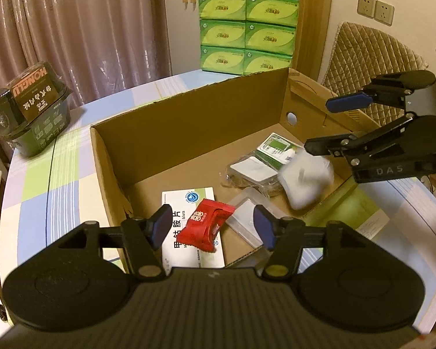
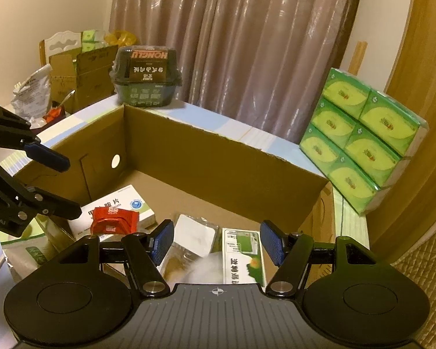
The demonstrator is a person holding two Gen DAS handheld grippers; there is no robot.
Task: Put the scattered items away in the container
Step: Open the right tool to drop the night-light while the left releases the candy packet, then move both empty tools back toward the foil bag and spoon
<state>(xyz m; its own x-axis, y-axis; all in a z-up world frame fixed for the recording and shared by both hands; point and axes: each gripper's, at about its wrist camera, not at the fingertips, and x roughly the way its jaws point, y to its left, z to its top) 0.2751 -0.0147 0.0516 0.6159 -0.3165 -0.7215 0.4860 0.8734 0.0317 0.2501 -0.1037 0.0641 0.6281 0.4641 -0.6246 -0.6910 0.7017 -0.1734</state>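
An open cardboard box (image 1: 189,107) (image 2: 218,157) stands on the table. Inside lie a white medicine box (image 1: 189,200) (image 2: 136,203), a red packet (image 1: 206,224) (image 2: 113,218) on top of it, a clear plastic case (image 1: 244,218), a white square item in a bag (image 1: 251,170) (image 2: 193,235) and a green-and-white box (image 1: 276,148) (image 2: 242,256). A blurred white object (image 1: 305,180) (image 2: 203,270) hangs in the air below my right gripper. My left gripper (image 1: 213,226) (image 2: 64,186) is open above the red packet. My right gripper (image 2: 216,244) (image 1: 325,125) is open over the box's right end.
A stack of green tissue packs (image 1: 247,29) (image 2: 363,145) stands behind the box. A dark tub labelled HONGLU (image 1: 32,110) (image 2: 146,78) sits on the checked tablecloth (image 1: 58,180). A padded chair back (image 1: 372,58) is at the right. More cartons (image 2: 81,72) stand beyond the table.
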